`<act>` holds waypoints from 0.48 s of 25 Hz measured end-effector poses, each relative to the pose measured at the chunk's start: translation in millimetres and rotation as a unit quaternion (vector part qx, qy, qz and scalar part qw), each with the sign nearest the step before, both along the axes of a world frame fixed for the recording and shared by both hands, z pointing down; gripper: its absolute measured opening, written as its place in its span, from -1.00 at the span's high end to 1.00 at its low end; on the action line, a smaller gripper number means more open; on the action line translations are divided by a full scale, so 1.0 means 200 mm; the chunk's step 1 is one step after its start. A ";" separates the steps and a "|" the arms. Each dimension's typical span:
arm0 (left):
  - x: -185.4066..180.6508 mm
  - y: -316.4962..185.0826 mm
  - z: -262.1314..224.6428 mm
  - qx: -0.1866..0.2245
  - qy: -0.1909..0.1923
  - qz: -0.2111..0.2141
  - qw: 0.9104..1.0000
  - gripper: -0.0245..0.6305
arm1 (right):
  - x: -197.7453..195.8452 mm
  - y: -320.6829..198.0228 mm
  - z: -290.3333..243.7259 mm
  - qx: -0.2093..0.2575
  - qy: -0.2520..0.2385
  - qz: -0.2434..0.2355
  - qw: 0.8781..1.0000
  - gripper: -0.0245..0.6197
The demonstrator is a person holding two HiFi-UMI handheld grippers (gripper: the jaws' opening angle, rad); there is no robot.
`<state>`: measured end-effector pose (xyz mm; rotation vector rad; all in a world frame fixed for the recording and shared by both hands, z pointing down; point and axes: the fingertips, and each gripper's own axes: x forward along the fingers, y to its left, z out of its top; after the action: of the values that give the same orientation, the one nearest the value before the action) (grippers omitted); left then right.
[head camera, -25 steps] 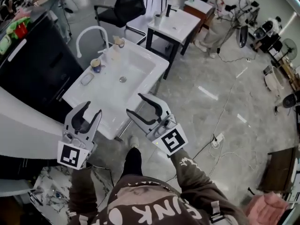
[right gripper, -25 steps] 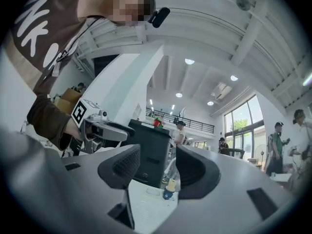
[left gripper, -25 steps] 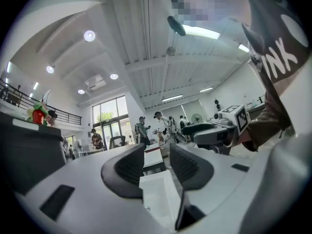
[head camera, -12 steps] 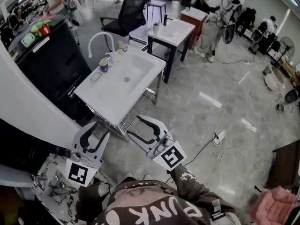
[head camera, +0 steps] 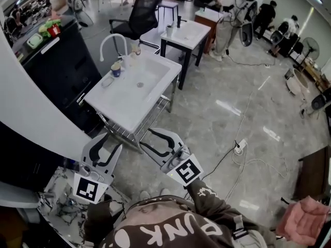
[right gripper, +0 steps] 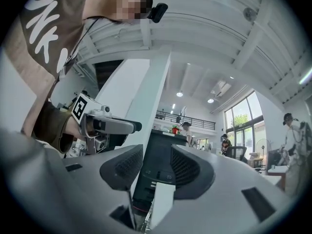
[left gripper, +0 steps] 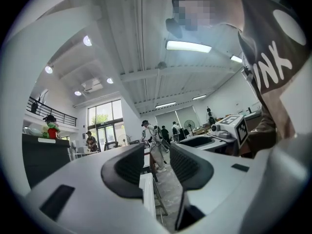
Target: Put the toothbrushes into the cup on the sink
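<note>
The white sink (head camera: 147, 94) stands ahead of me on a metal frame, with a curved white faucet (head camera: 111, 39) at its back. A small blue cup (head camera: 116, 70) sits on the rim's left side and a second cup (head camera: 135, 50) stands near the faucet. The toothbrushes are too small to make out. My left gripper (head camera: 107, 142) (left gripper: 157, 162) hangs open and empty below the sink's front edge. My right gripper (head camera: 146, 137) (right gripper: 157, 167) is beside it, jaws closing with nothing between them.
A small dish (head camera: 107, 81) lies on the sink rim. A black cabinet (head camera: 57, 66) stands left of the sink, an office chair (head camera: 140, 9) and a second sink table (head camera: 186, 32) behind it. Cables and a power strip (head camera: 239, 149) lie on the floor. People stand far off.
Both grippers have drawn back from over the sink's front edge to a spot in front of and below it. The sink now looks farther away.
</note>
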<state>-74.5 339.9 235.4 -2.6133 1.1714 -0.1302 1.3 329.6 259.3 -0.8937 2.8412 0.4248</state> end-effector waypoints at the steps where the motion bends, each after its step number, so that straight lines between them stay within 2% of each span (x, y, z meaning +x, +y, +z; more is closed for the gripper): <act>1: -0.01 0.01 -0.01 0.002 -0.001 0.001 1.000 0.46 | -0.01 0.01 0.00 0.001 0.004 0.002 1.000 0.35; 12: -0.12 0.05 -0.08 0.021 0.006 0.012 1.000 0.46 | -0.11 0.07 -0.09 0.022 0.003 0.017 1.000 0.35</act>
<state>-97.9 350.2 220.2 -2.5942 1.1335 -0.0854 -21.0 343.3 240.4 -0.9352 2.8135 0.4923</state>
